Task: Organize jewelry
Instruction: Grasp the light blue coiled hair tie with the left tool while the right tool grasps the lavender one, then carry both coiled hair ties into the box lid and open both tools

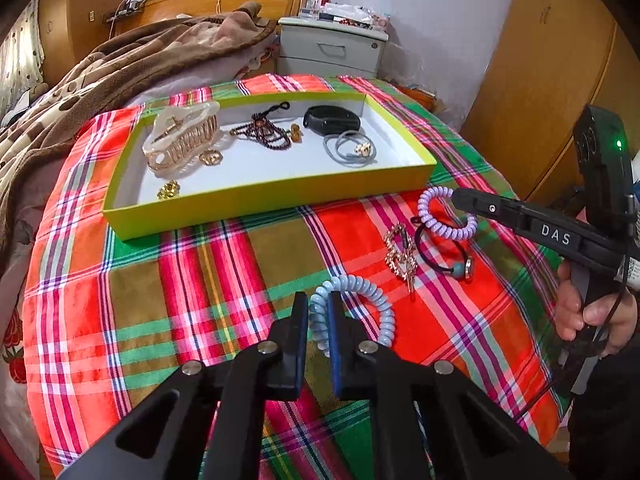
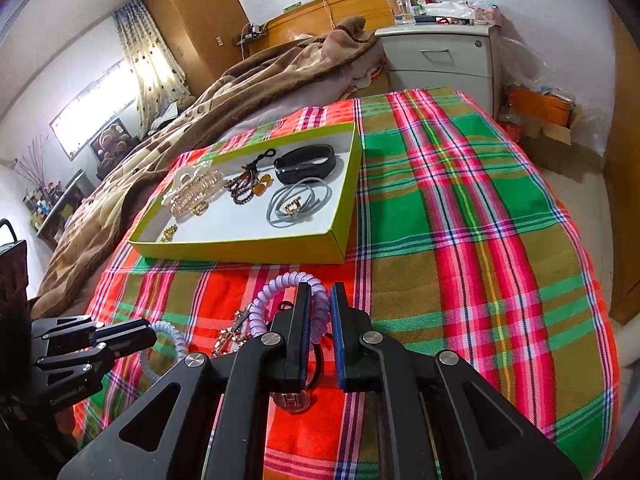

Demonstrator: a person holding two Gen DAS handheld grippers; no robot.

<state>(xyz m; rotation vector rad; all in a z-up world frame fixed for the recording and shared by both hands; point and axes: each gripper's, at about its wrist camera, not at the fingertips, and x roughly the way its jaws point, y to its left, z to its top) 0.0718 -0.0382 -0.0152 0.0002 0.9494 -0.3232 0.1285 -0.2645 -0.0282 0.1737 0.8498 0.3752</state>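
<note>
My left gripper (image 1: 318, 300) is shut on a light-blue spiral hair tie (image 1: 384, 320) that lies on the plaid cloth (image 1: 200, 300); one side of the coil is pinched between the pads. To the right, my right gripper (image 1: 456, 197) is shut on a purple spiral hair tie (image 1: 444, 234). The right wrist view shows the same grip: the right gripper (image 2: 320, 292) has the purple coil (image 2: 264, 300) squeezed between its pads. Behind both stands a yellow-green box (image 1: 280, 200) holding a hair claw (image 1: 180, 140), a beaded bracelet (image 1: 264, 132), a black band (image 1: 332, 120) and grey hair ties (image 1: 352, 152).
A gold rhinestone hairpin (image 1: 400, 256) and a black hair tie with a round charm (image 1: 464, 270) lie on the cloth between the grippers. A brown blanket (image 1: 100, 80) is heaped at the left, a grey nightstand (image 1: 332, 52) stands behind, and a wooden wardrobe (image 1: 540, 80) at the right.
</note>
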